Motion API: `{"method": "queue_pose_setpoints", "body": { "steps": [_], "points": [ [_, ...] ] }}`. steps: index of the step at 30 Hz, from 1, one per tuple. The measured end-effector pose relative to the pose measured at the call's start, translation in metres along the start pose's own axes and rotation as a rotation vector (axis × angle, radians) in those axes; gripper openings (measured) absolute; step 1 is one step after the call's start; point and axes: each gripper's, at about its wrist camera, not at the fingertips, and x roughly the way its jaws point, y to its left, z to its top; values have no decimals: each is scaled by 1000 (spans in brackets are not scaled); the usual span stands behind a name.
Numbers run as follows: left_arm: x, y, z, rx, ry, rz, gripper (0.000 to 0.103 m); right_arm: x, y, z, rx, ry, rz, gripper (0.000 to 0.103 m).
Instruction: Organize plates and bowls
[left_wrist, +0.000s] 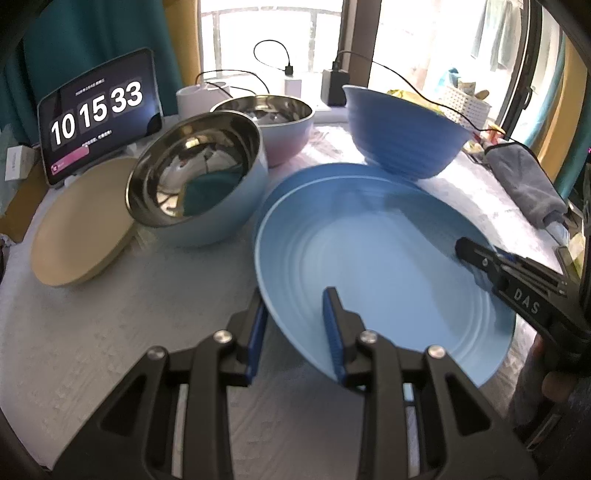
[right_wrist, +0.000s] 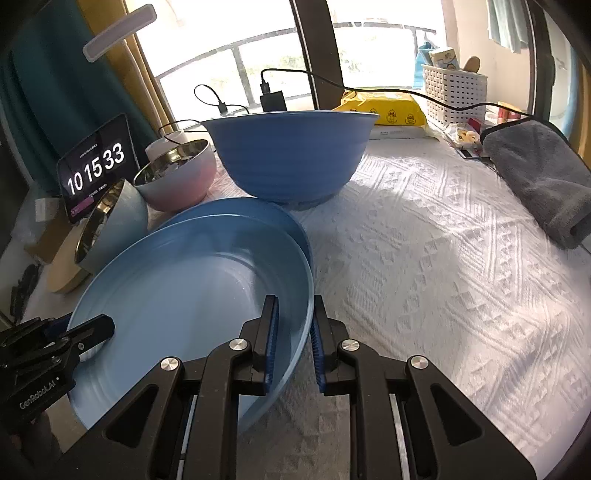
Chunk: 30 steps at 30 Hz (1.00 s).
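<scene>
The light blue plate was held tilted above the white textured cloth of the counter, with a second blue plate lying just under and behind it, only its far rim visible. The left claw was clamped on the near left rim of the plate, one pad inside and one outside. The right claw was clamped on the opposite rim in the same way, its pads close together with the thin edge between them. Just behind the plates stood a big dark blue bowl, upright on the cloth and near the far rim of the plates. To the left, a steel bowl with a pale blue outside leaned on its side, its lower edge resting on a round tan plate; it was just beside the left rim of the held plate. Behind it stood another steel bowl with a pink outside, upright. Farther left, a tablet showed a clock. On the right side of the counter lay a rolled grey towel, well apart from the plates, and behind it a white basket and a yellow packet near the window.
</scene>
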Motion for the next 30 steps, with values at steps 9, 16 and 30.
{"method": "queue_pose_setpoints", "body": {
  "steps": [9,16,30],
  "points": [
    [9,0,9,2,-15,12,31,13,-5,9,5,2,-6,18],
    [13,3,13,-5,-17,24,32,21,-3,16,-2,-7,-15,18],
    [19,7,12,-21,27,35,33,18,-7,15,18,-17,-35,19]
  ]
}}
